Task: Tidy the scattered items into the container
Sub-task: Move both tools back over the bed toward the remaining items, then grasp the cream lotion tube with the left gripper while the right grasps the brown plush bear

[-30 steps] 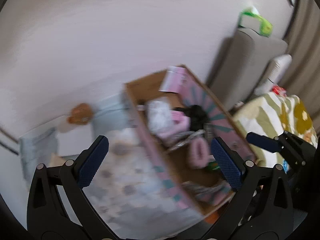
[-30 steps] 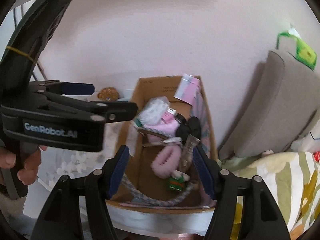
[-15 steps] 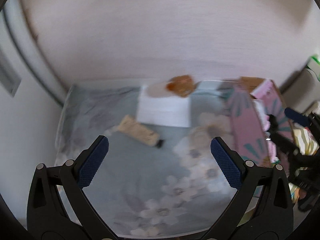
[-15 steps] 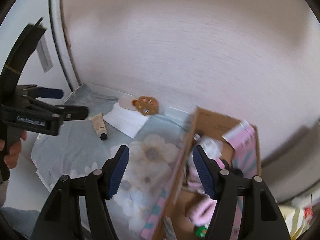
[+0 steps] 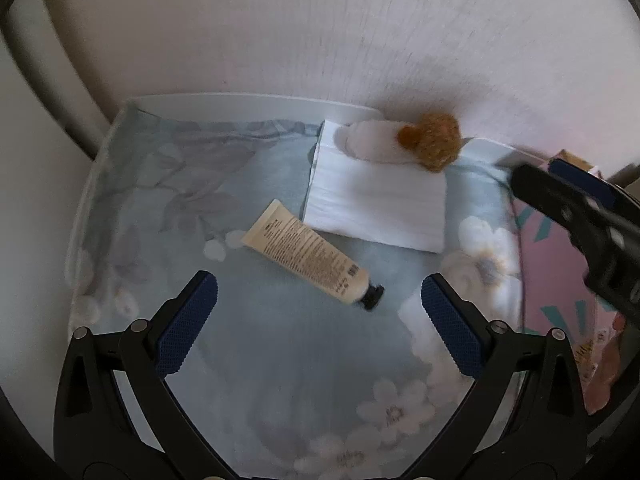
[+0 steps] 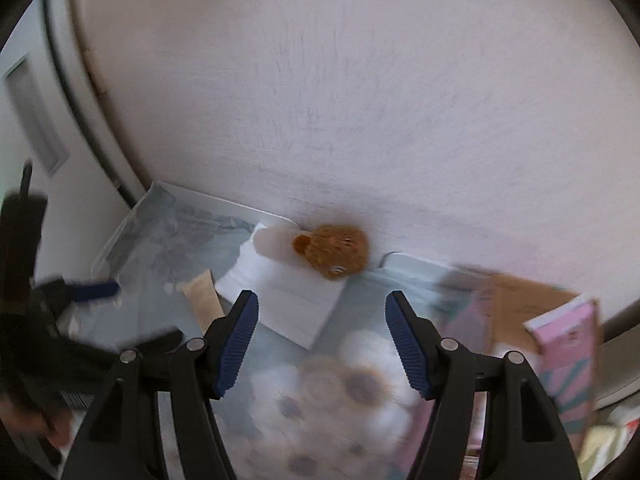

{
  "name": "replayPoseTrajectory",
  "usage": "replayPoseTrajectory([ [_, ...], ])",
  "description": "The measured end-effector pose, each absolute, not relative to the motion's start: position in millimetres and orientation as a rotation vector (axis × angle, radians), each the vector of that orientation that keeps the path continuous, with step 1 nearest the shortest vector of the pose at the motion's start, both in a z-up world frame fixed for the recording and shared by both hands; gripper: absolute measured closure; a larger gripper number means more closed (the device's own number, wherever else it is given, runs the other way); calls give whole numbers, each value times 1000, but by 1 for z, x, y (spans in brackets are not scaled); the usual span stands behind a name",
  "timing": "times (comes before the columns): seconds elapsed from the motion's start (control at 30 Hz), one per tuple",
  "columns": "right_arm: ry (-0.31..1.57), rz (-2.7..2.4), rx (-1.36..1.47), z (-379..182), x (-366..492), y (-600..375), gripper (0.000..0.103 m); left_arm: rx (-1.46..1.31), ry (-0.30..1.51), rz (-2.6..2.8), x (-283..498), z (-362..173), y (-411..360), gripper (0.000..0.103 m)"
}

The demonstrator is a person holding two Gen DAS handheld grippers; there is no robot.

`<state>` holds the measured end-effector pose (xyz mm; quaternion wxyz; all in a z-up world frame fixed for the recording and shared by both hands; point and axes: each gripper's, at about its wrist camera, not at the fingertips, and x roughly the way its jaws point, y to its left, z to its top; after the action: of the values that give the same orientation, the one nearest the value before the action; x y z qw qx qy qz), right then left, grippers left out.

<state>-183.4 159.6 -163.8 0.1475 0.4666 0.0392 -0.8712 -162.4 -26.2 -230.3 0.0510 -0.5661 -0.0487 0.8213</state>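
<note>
Two hand-held grippers hang over a floral cloth (image 5: pixel 280 360) spread against a pale wall (image 5: pixel 320 32). The left gripper (image 5: pixel 320 320) points steeply down with its jaws spread wide and nothing between them; the blue pads (image 5: pixel 188 324) stand apart just short of a cream tube (image 5: pixel 304 252). The tube lies flat on the cloth with its black cap (image 5: pixel 372 296) toward the camera, just beside the near corner of a folded white cloth (image 5: pixel 380 204). A brown plush toy (image 5: pixel 436 144) rests on the far edge of the white cloth, against the wall. The right gripper (image 6: pixel 320 344) is about half open and also empty, its view blurred. A pink patterned box (image 6: pixel 568 360) with open cardboard flaps stands well to the right of the white cloth. The tube is outside it.
</note>
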Motion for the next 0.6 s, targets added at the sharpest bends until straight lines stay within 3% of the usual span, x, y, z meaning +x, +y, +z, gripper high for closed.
replayPoseTrajectory([
  [0.47,-191,-2578,1492,-242,-257,159,41,-1806,-141,2445,-202,-285,-32,1],
  [0.53,-212,-2574,1490,-248,-260,161,41,-1808,-151,2435,-201,-289,-32,4],
  [0.6,-234,-2566,1476,-251,-260,162,41,-1813,-149,2424,-200,-294,-32,17],
])
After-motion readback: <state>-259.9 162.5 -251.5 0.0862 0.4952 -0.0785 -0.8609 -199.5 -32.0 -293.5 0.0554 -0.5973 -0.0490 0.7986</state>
